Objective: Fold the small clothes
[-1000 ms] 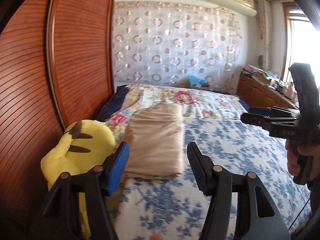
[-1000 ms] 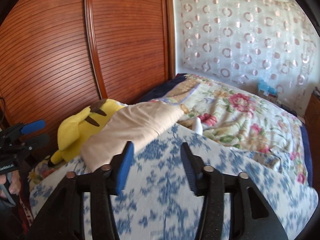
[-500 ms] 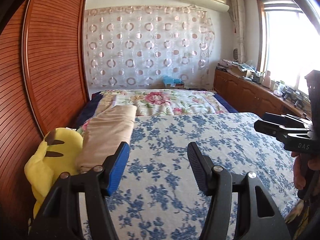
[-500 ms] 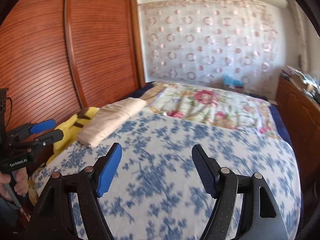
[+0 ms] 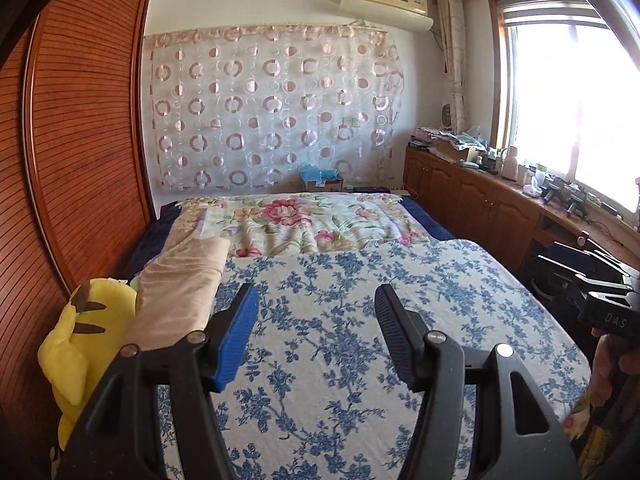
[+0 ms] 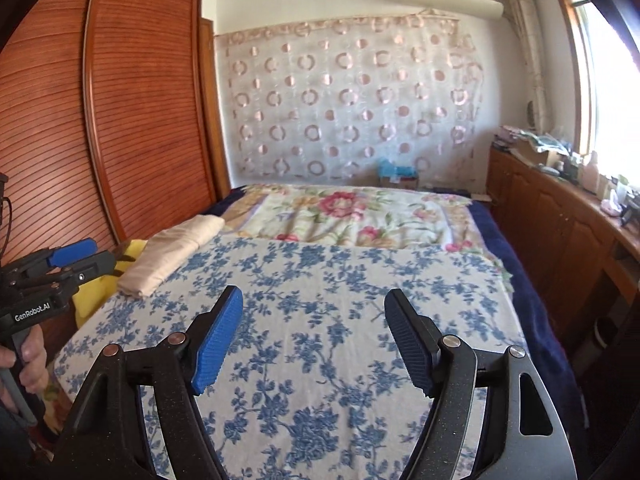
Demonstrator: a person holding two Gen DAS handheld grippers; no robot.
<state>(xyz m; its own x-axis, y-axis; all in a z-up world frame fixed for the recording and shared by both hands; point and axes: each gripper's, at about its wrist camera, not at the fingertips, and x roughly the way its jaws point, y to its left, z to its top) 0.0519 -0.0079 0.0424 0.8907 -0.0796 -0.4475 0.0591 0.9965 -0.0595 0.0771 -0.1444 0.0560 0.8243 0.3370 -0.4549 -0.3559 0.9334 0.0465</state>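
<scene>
- The folded beige cloth [image 5: 182, 284] lies far-left of both grippers, long axis running toward the headboard.
- The left gripper [image 5: 314, 332] is nearer; jaws apart, empty.
- The right gripper [image 6: 314, 340] has just been opening, nothing between its jaws.

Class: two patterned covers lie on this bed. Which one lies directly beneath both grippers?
The blue-flowered cover, white with blue sprigs, spreads below the fingers in both views. The pink-flowered cover lies beyond it, nearer the curtained wall.
</scene>
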